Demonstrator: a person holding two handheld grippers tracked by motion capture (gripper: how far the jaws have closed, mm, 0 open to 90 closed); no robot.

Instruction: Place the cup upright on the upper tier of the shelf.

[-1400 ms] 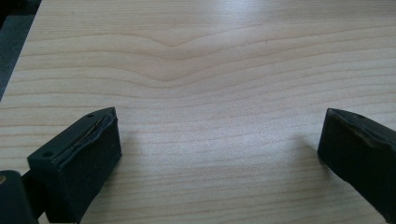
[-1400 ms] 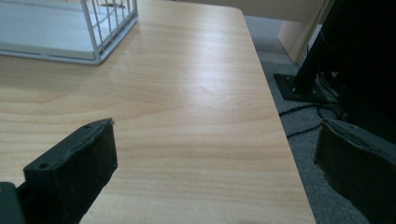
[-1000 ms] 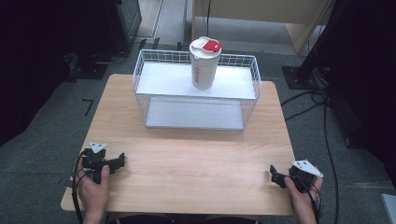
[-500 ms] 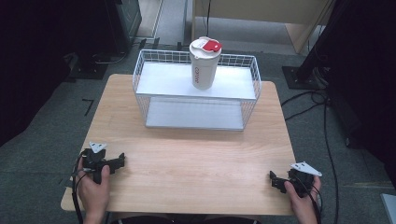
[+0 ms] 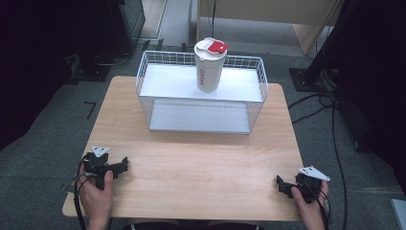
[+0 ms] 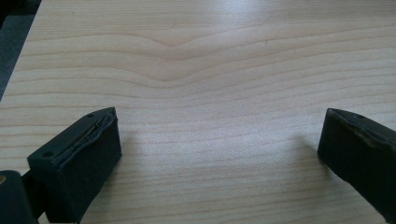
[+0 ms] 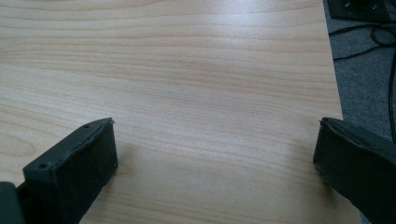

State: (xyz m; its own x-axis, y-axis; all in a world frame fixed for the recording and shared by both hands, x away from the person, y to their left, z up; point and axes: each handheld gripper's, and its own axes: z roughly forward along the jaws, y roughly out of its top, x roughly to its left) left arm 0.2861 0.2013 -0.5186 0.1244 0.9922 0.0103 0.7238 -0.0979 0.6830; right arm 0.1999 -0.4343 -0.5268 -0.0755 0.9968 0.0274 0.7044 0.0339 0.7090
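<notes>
— Step in hand: what is judged to be under way?

— Nothing is gripped yet, so a start is judged: both claws are parked at the near edge of the bench (image 5: 201, 167), the left claw (image 5: 123, 165) near the near-left corner, the right claw (image 5: 279, 184) near the near-right corner. The white tumbler (image 5: 209, 67) with the red-and-white lid is taken as the thing to be fetched, being the only loose item.

— Where is that tumbler found?

— Upright on the upper shelf of the white wire rack (image 5: 143, 81) at the far side of the bench, right of the shelf's middle, well apart from both claws. The lower shelf is seen bare.

— How are the claws set?

— The left claw (image 6: 219, 154) is spread wide, its jaws far apart with bare wood between them; nothing is held. The right claw (image 7: 215, 158) is likewise spread wide over bare wood, beside the bench's right edge, with nothing held.

— What is called for next?

— A long forward reach is needed, probably by the right claw, lifted over the rack's wire rim, with the jaws kept wide and brought round the tumbler's body below the lid. Care is advised: a tall cup may be tipped if nudged.
</notes>
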